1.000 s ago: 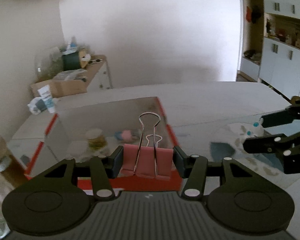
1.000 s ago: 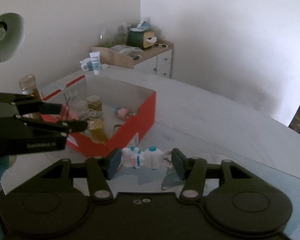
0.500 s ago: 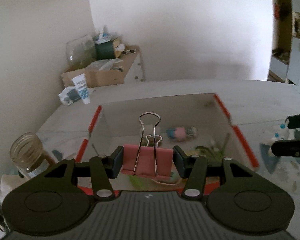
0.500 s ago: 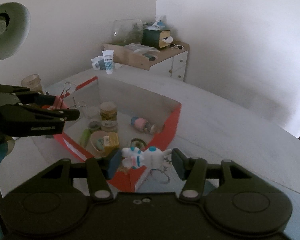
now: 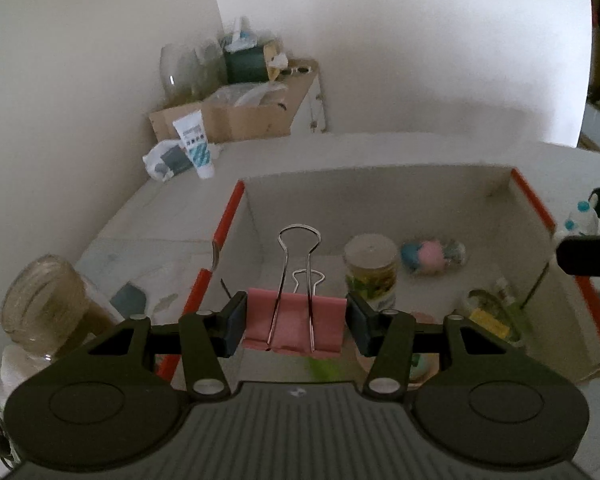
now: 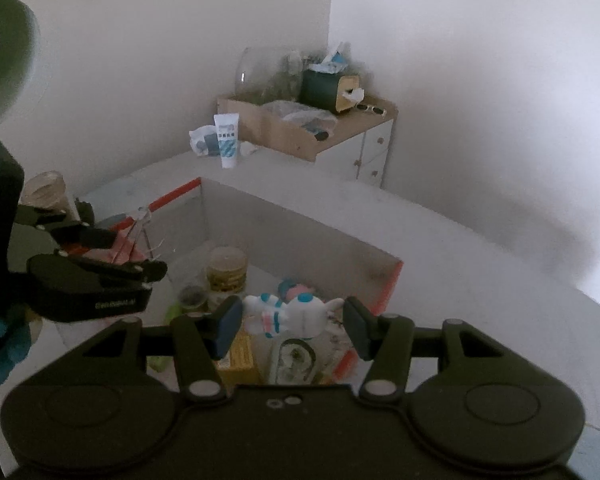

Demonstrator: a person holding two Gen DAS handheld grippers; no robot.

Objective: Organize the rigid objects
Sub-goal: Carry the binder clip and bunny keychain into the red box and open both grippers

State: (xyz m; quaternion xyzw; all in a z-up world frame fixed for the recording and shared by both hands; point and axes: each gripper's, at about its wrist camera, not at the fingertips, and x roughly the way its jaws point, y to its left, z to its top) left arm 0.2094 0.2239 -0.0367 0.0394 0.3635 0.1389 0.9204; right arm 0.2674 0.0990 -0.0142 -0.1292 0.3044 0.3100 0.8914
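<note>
Left gripper (image 5: 296, 322) is clamping a pink clip (image 5: 295, 326) over the box (image 5: 380, 184); right gripper (image 6: 290, 324) is clamping a toy (image 6: 288, 316) above it.

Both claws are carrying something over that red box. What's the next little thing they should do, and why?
Probably lower a bit and let go. The left gripper holds the pink binder clip and the right gripper holds the white toy figure, both already above the open red box where other items lie.

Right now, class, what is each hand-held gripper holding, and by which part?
The left hand-held gripper clamps a pink binder clip by its body's two ends. The right hand-held gripper clamps a white toy figure end to end.
</note>
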